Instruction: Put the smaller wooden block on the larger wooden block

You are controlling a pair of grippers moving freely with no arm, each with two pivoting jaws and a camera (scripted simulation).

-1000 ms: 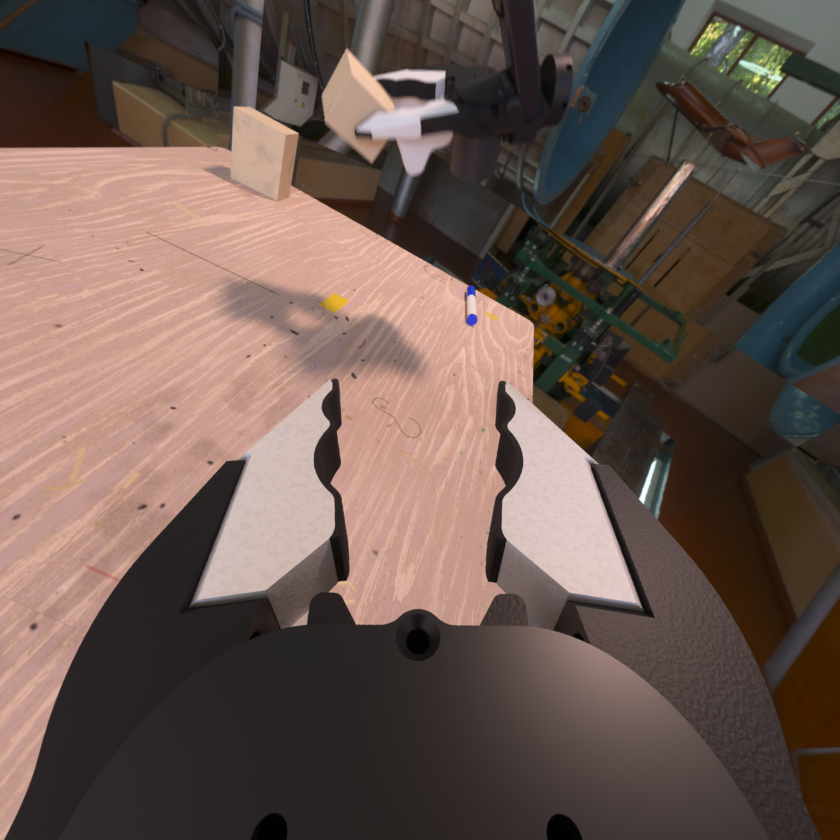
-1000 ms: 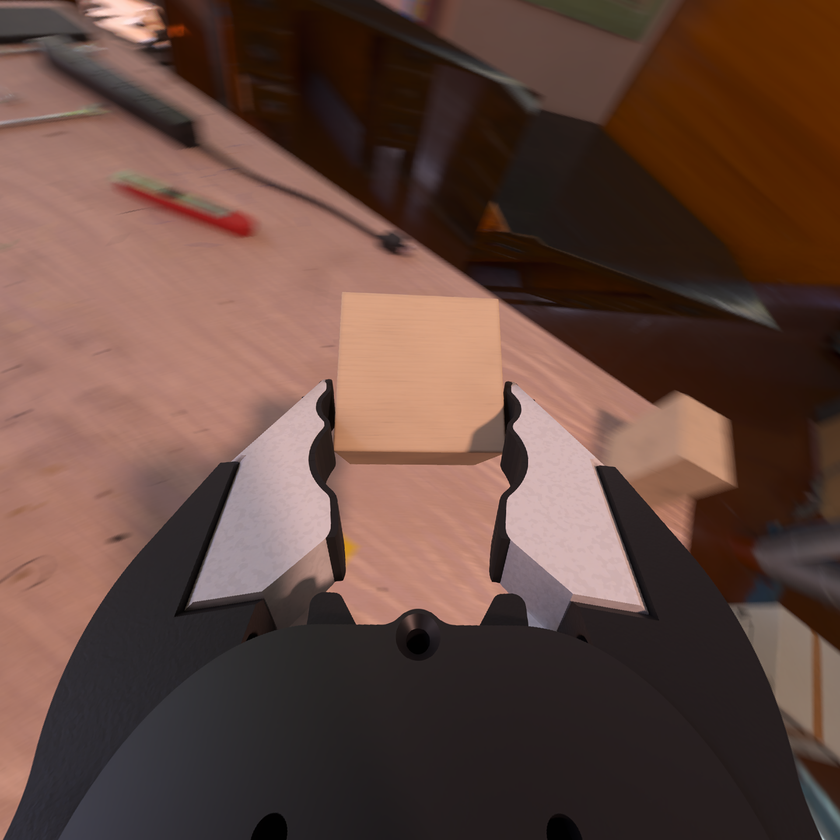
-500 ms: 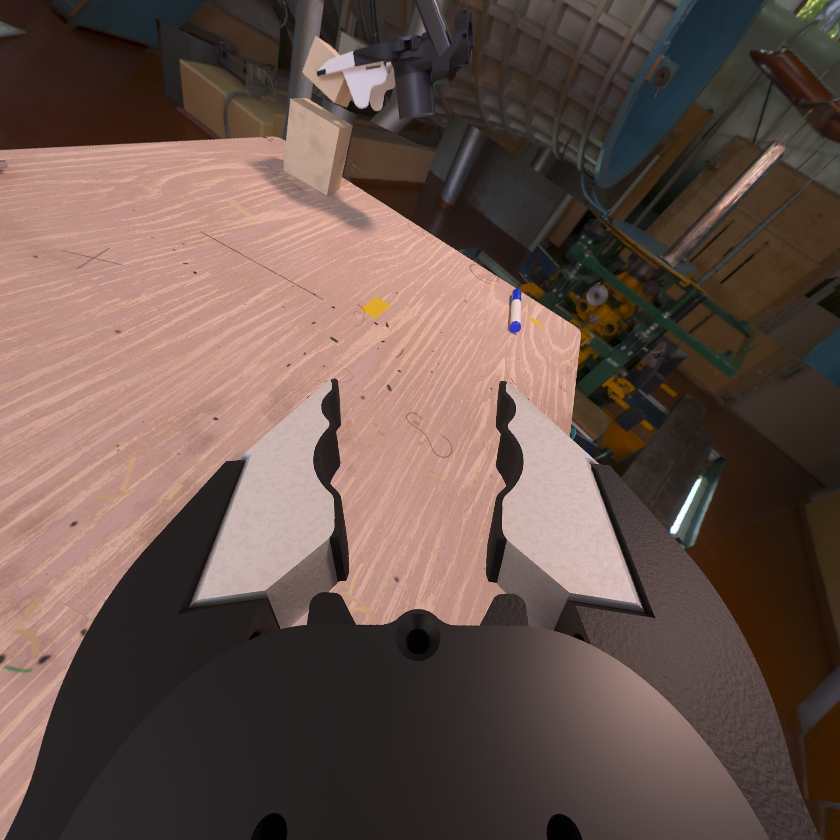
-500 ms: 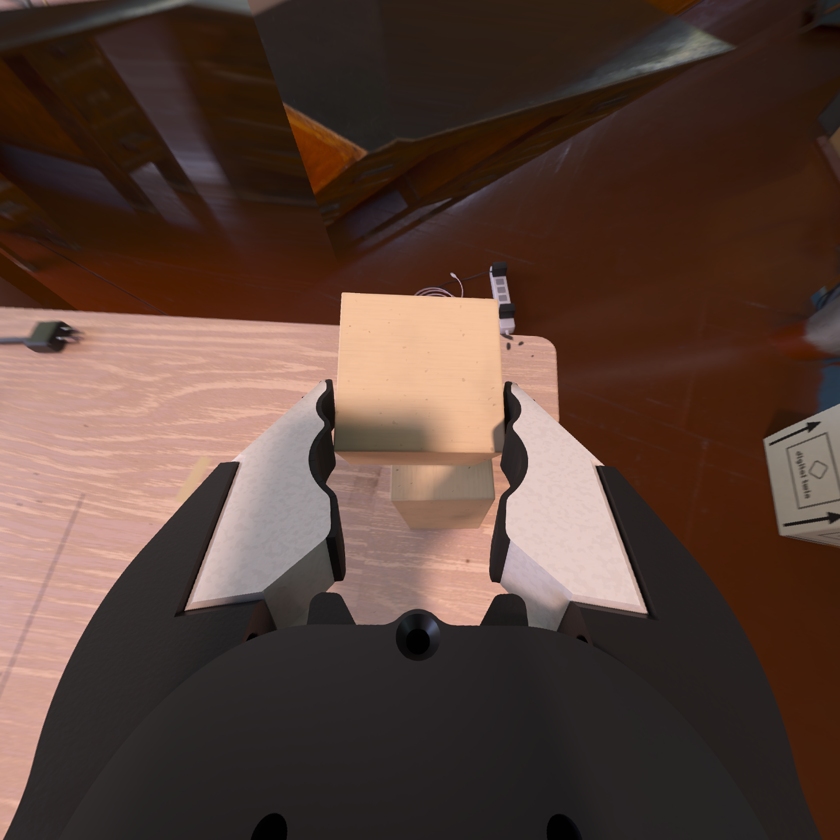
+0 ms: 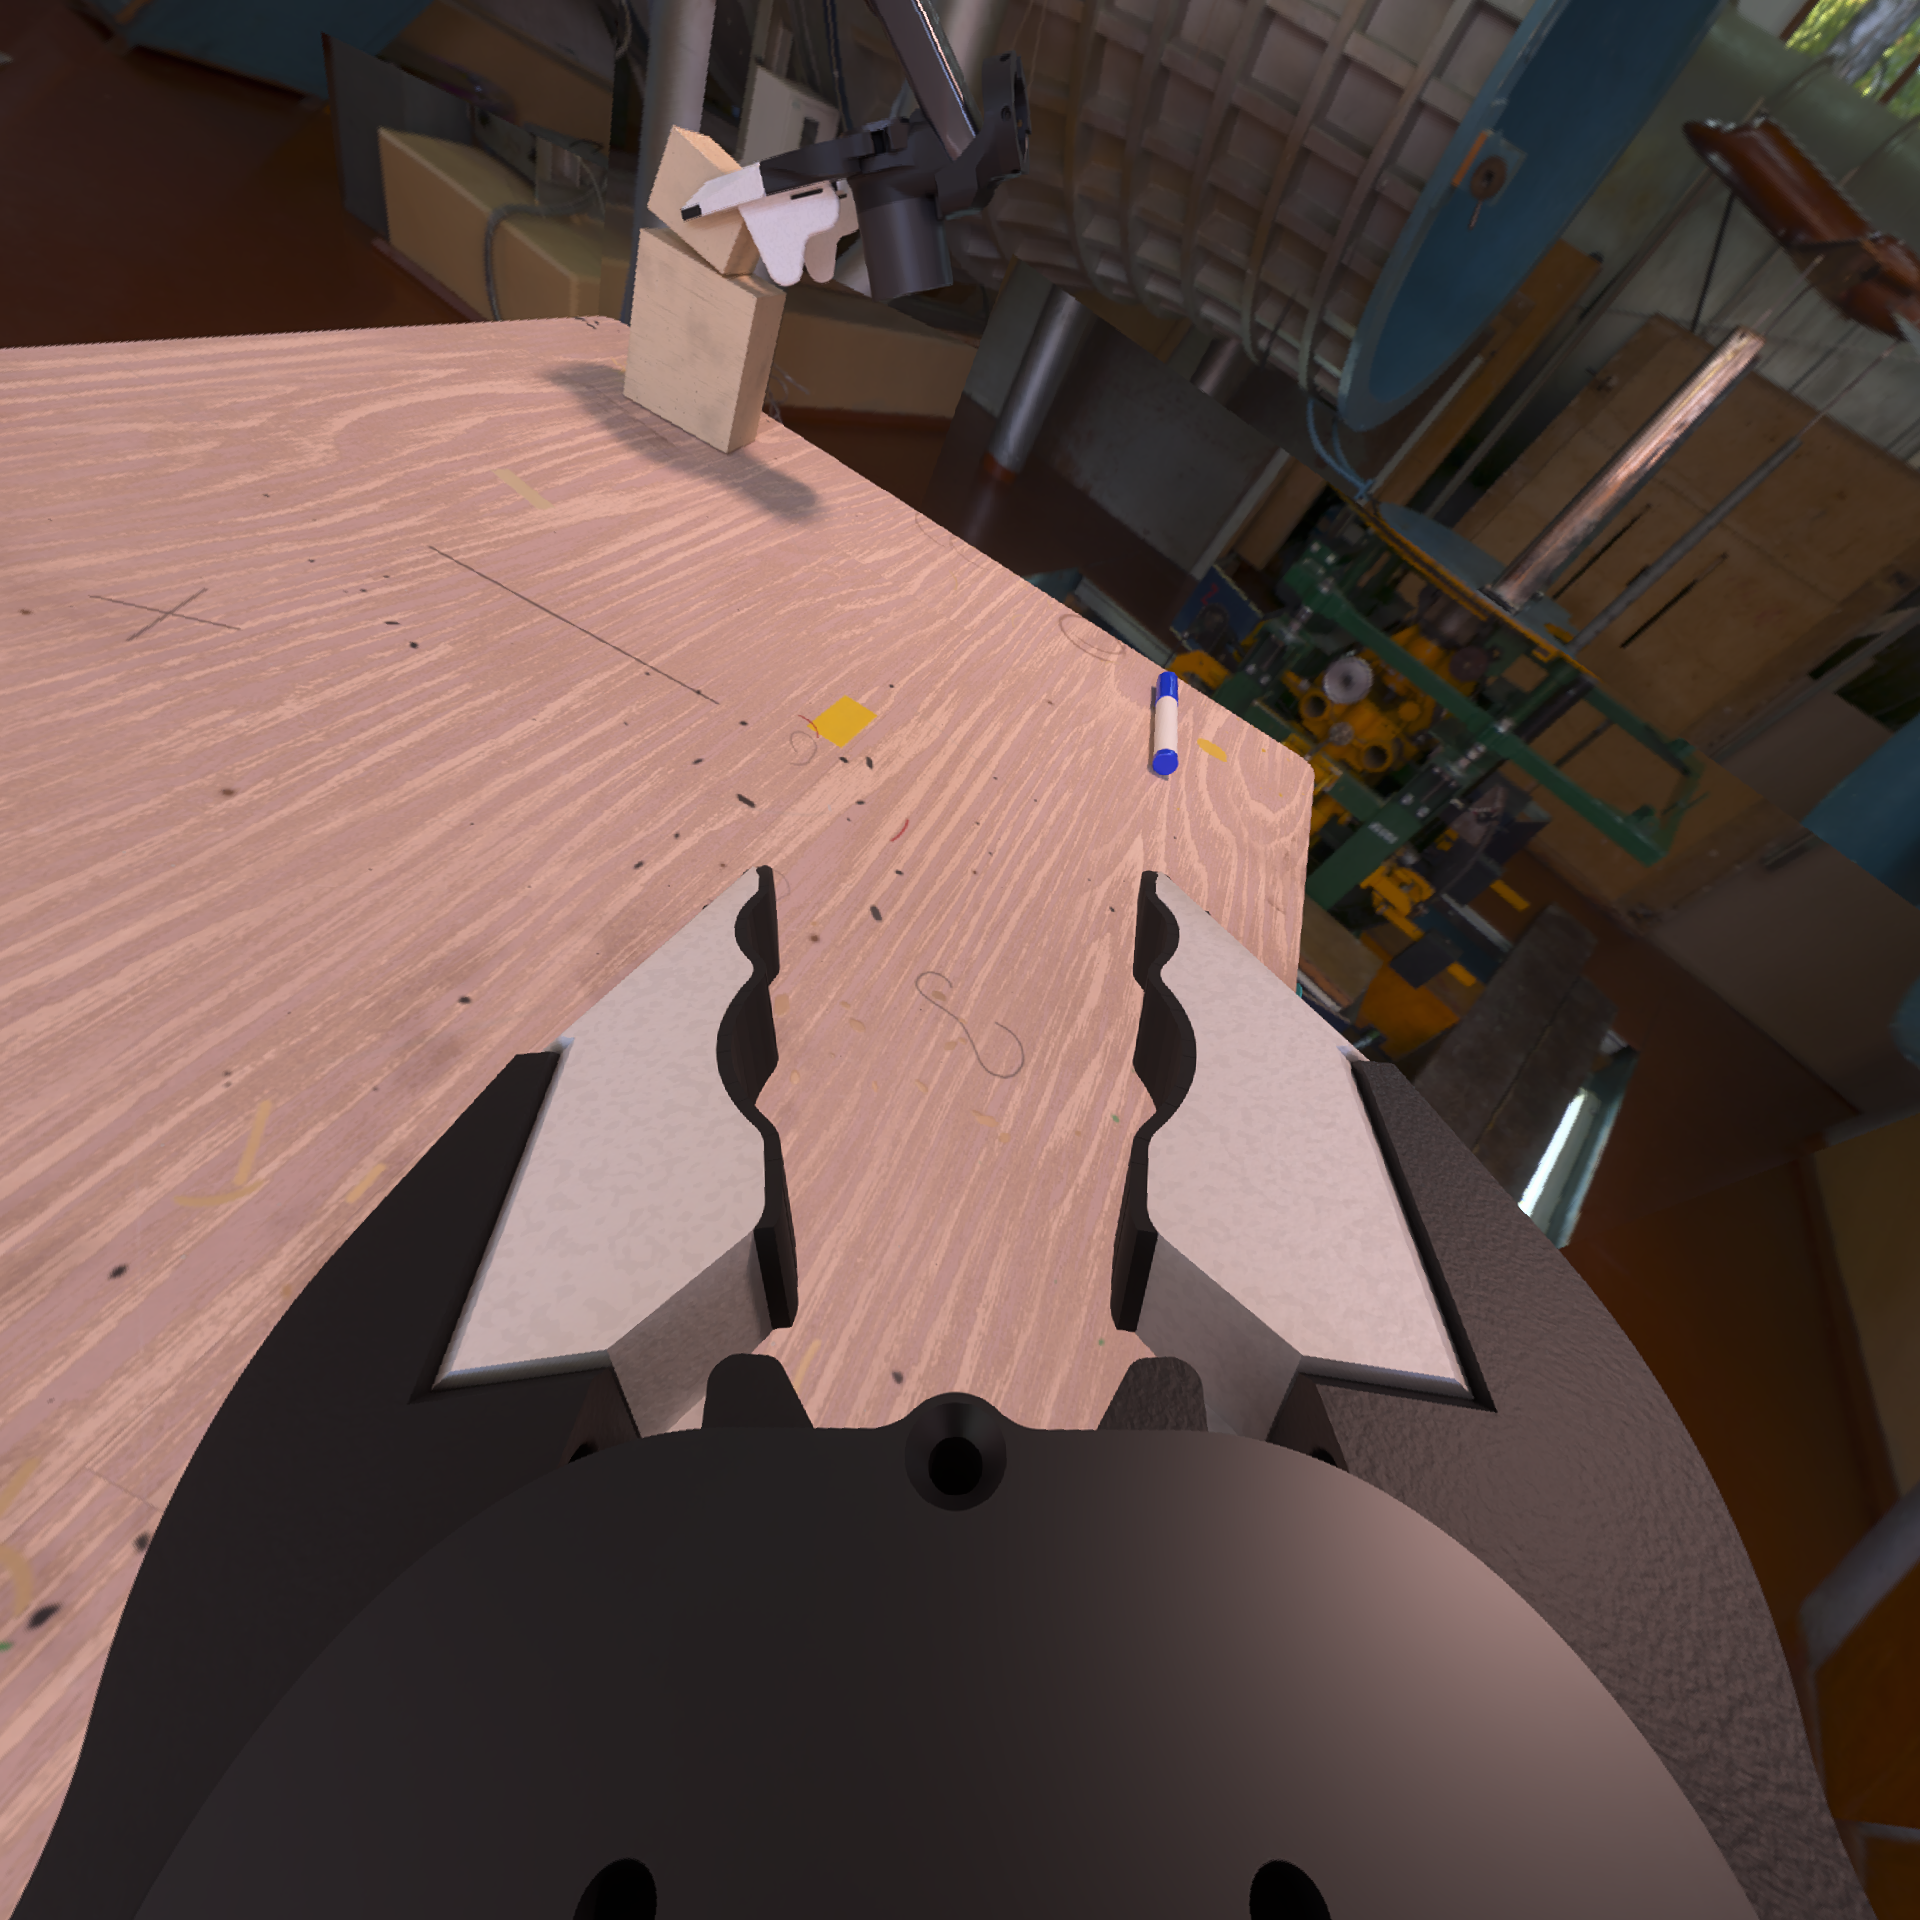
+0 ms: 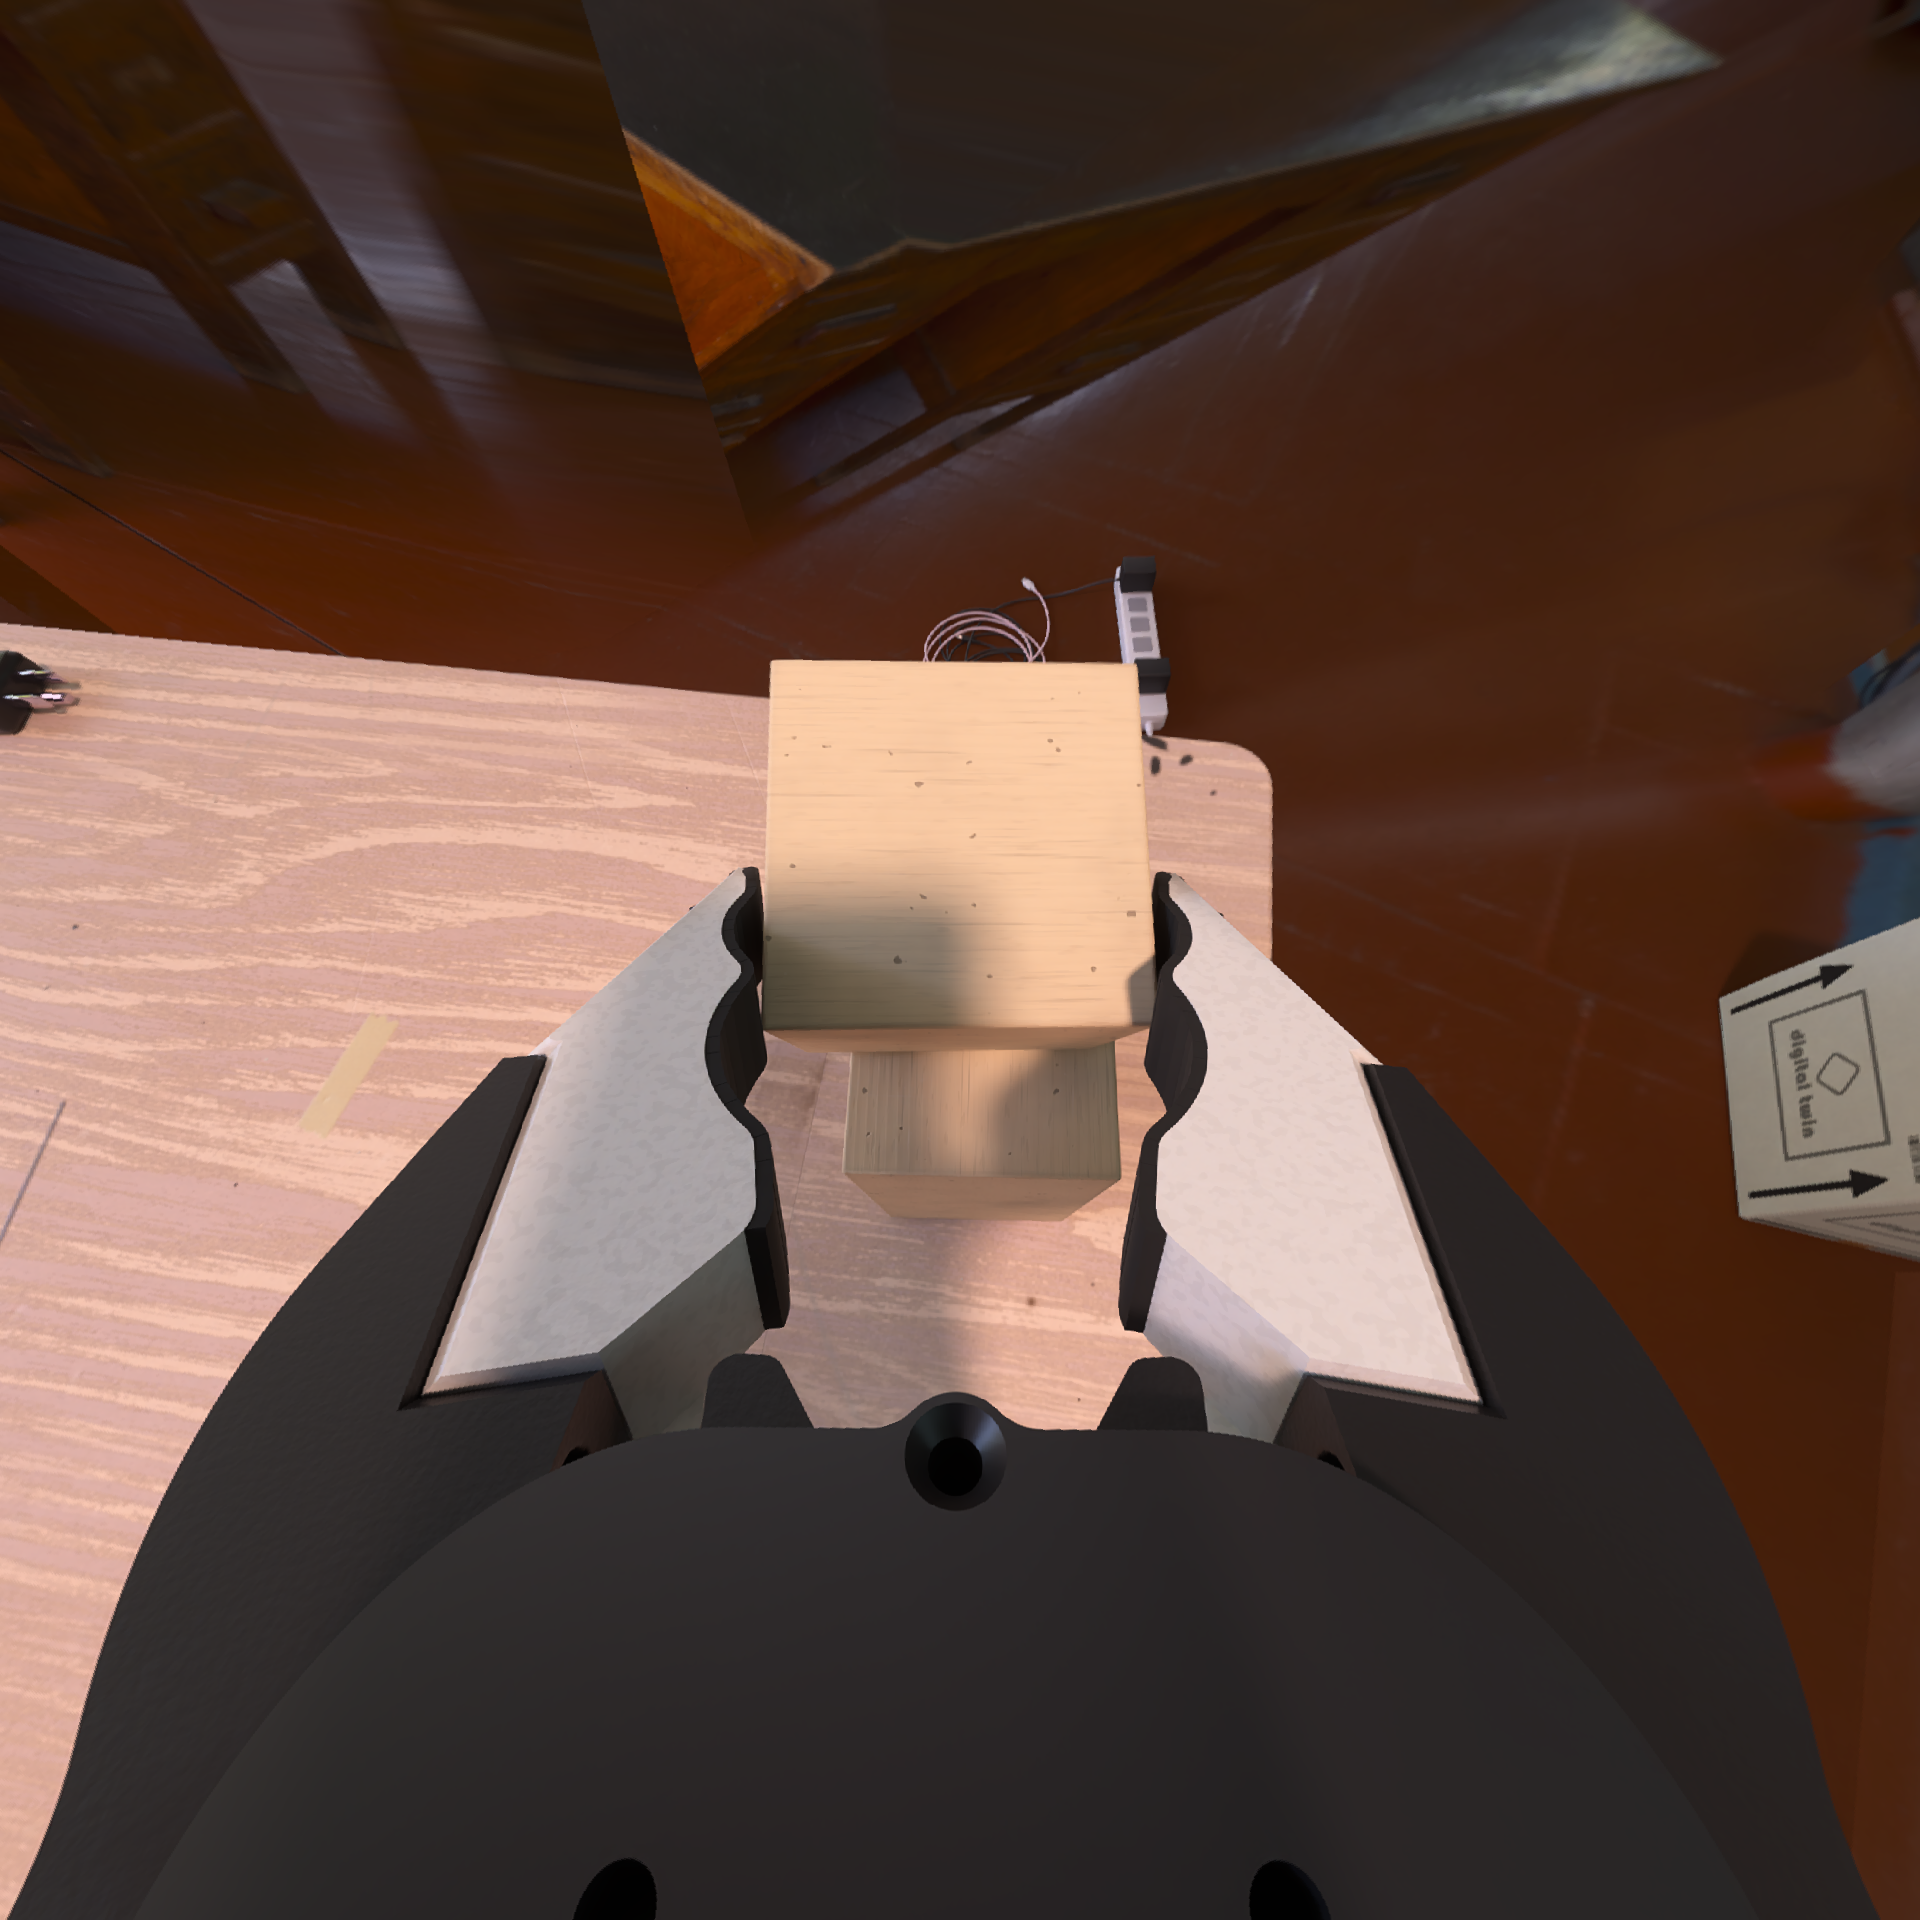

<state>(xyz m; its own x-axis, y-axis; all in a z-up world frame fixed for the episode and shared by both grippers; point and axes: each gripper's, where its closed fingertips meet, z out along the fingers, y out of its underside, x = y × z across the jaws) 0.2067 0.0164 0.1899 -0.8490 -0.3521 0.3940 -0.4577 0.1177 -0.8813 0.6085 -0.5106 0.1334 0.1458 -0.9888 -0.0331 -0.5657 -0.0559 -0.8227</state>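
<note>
The larger wooden block (image 6: 982,1132) stands upright near the table's far corner. My right gripper (image 6: 954,883) is shut on the smaller wooden block (image 6: 956,831) and holds it directly over the larger one. In the left wrist view the larger block (image 5: 701,353) is far off, with the smaller block (image 5: 694,182) tilted at its top in the right gripper (image 5: 769,208). I cannot tell whether the blocks touch. My left gripper (image 5: 955,881) is open and empty, low over the wooden table (image 5: 312,831).
A blue-and-white marker (image 5: 1164,722) lies near the table's right edge, and a yellow square (image 5: 844,719) is on the tabletop. A black plug (image 6: 26,694) lies at the table's far left. A cardboard box (image 6: 1829,1091) and a power strip (image 6: 1138,634) are on the floor.
My right gripper swung the smaller block over the larger block and has come down closer to it. My left gripper has barely shifted and stays open.
</note>
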